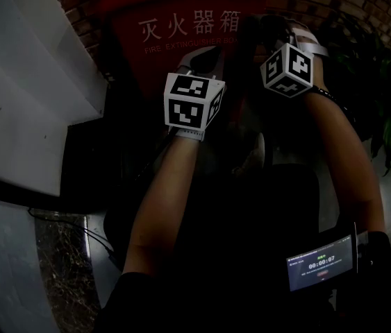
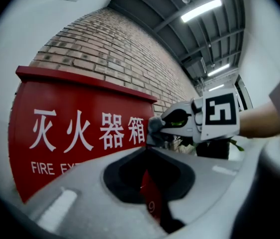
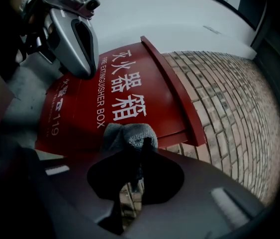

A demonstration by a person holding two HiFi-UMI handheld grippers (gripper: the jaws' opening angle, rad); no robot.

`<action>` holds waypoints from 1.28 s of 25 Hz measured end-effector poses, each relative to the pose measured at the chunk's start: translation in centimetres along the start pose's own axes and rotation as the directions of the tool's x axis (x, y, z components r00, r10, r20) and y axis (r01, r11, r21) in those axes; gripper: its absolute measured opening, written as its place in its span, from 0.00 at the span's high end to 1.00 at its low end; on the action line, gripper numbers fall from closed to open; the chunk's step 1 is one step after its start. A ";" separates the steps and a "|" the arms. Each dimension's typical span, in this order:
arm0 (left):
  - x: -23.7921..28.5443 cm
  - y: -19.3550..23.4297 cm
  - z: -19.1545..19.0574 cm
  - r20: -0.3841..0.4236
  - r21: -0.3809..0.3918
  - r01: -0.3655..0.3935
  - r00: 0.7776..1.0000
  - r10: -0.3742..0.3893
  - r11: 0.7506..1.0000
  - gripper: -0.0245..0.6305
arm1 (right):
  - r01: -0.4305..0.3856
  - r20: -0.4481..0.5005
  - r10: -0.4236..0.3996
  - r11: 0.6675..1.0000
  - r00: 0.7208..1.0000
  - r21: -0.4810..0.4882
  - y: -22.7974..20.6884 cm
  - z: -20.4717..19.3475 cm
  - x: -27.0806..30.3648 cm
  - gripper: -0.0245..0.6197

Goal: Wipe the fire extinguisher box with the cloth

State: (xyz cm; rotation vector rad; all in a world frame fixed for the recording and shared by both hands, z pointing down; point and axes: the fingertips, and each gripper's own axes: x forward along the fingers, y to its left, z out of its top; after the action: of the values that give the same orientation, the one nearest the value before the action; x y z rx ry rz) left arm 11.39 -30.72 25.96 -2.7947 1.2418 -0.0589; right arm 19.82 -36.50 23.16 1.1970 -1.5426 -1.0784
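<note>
The red fire extinguisher box with white lettering stands against a brick wall; it also fills the left gripper view and the right gripper view. My right gripper is shut on a small grey cloth, whose wad sits at the box's lower right edge. From the left gripper view, that cloth shows at the tip of the right gripper, against the box's right side. My left gripper is shut with nothing in it, held just short of the box front. The head view is dark; both grippers are up at the box front.
A brick wall rises behind the box. A white slanted slab is at the left, green plant leaves at the right. A small screen with a timer sits on the right forearm. Cables lie on the floor.
</note>
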 end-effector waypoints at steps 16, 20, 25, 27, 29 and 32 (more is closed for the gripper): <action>-8.6 11.1 -2.5 -0.042 0.028 -0.190 0.981 0.191 0.981 0.96 | -0.049 0.225 0.065 0.996 0.972 -0.074 5.3 16.5 -0.6 0.91; -10.9 14.1 -3.9 -0.046 -0.007 -0.244 0.969 0.244 0.970 0.96 | -0.081 0.259 0.102 0.993 0.961 -0.090 7.6 20.3 0.5 0.91; -13.4 17.1 -4.5 -0.029 -0.040 -0.299 0.954 0.298 0.953 0.96 | -0.092 0.310 0.123 0.990 0.943 -0.110 9.6 24.9 1.6 0.91; -14.2 17.9 -4.9 -0.032 -0.030 -0.317 0.948 0.316 0.948 0.96 | -0.099 0.326 0.129 0.989 0.937 -0.108 10.3 26.5 2.0 0.91; -14.5 18.6 -5.2 -0.030 -0.038 -0.321 0.947 0.320 0.946 0.96 | -0.104 0.340 0.137 0.988 0.930 -0.112 11.0 27.8 2.5 0.91; -14.5 19.1 -5.7 -0.025 -0.074 -0.322 0.947 0.321 0.944 0.96 | -0.117 0.352 0.151 0.986 0.924 -0.117 11.8 28.7 3.2 0.91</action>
State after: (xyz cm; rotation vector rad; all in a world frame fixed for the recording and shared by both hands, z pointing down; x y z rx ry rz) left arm -12.86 -33.08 29.89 -2.6147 1.7202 -0.0075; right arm -10.95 -34.48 28.14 0.8458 -1.8001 -1.3143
